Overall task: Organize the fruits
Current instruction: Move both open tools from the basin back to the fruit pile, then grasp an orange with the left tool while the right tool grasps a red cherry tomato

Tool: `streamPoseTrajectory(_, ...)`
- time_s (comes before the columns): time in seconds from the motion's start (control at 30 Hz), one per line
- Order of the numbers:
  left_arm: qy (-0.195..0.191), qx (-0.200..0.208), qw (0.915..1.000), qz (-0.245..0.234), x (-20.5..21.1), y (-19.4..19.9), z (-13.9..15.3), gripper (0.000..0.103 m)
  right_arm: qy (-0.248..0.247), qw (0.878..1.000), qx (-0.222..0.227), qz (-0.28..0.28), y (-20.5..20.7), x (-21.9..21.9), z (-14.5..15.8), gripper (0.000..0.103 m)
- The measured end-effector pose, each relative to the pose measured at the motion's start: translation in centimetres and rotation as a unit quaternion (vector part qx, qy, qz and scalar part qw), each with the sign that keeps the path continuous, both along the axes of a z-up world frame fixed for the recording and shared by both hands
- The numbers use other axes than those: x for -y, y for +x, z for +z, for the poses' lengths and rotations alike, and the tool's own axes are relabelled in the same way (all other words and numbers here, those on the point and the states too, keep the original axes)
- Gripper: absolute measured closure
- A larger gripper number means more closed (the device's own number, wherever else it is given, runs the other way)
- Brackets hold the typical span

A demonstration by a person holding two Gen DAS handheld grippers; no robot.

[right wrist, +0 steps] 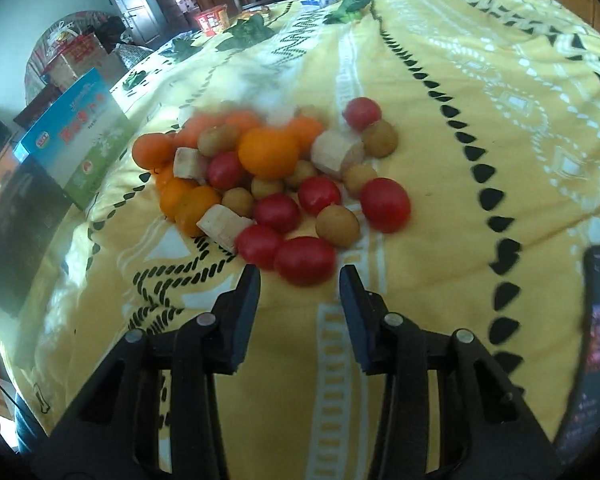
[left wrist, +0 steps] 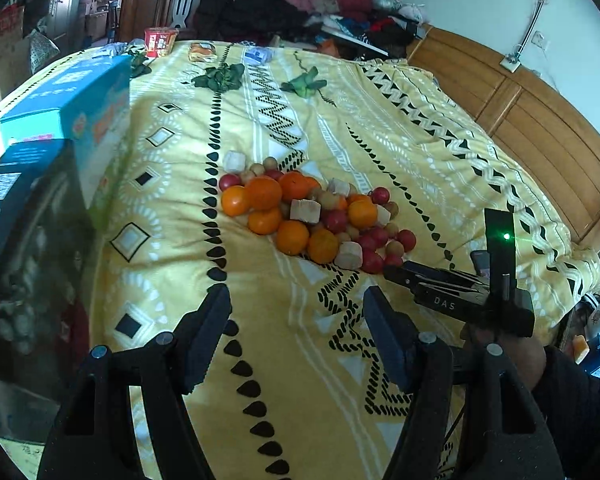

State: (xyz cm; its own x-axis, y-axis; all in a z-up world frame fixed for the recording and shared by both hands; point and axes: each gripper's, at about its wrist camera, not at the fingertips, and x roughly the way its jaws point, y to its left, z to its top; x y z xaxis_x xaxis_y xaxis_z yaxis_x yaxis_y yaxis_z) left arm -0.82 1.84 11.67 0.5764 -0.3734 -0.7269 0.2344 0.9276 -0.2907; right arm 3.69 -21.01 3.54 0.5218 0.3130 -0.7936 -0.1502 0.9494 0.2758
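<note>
A pile of fruit [left wrist: 312,216] lies on a yellow patterned bedspread [left wrist: 300,360]: oranges [left wrist: 263,193], red cherry tomatoes [right wrist: 305,260], small tan round fruits [right wrist: 337,225] and pale banana chunks [right wrist: 225,227]. My left gripper [left wrist: 296,304] is open and empty, a short way in front of the pile. My right gripper [right wrist: 299,276] is open and empty, its fingertips on either side of the nearest tomato without touching it. The right gripper also shows in the left wrist view [left wrist: 396,272], at the pile's right end.
A blue-green carton [left wrist: 80,120] and a dark box [left wrist: 24,240] stand on the left of the bed. Green leaves [left wrist: 220,78], a red cup [left wrist: 160,42] and snack packs lie at the far end. A wooden headboard [left wrist: 540,128] is on the right. A phone [right wrist: 596,340] lies at the right.
</note>
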Motion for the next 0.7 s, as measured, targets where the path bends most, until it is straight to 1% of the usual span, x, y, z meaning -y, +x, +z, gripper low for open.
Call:
streamPoseTrajectory(0.2,-0.002,-0.017,0.9998,-0.007,1.1,1.5,-1.4,0.033,0.010,1.000,0.000,0.001,0.9,0.5,-0.8,0.060)
streamPoseTrajectory(0.33,-0.013,-0.031,0.9994,-0.002,1.2,3.1,-2.9,0.033,0.015,1.000,0.004,0.007,0.8,0.6,-1.0,0.062)
streamPoseTrajectory(0.4,-0.016,-0.038,0.9991,0.003,1.2,4.1,-3.7,0.033,0.021,1.000,0.005,0.009,0.8,0.7,-1.0,0.069)
streamPoseTrajectory(0.47,-0.020,-0.043,0.9988,0.011,1.0,5.3,-4.3,0.033,0.030,0.999,0.009,0.006,0.5,1.0,-0.8,0.069)
streamPoseTrajectory(0.6,-0.025,-0.032,0.9989,0.024,1.1,8.3,-4.5,0.034,0.049,0.999,0.016,-0.002,-0.2,1.7,-0.2,0.069)
streamPoseTrajectory(0.7,-0.016,-0.018,0.9993,0.030,1.5,10.6,-4.6,0.034,0.062,0.998,0.023,-0.006,-0.8,1.9,0.4,0.069)
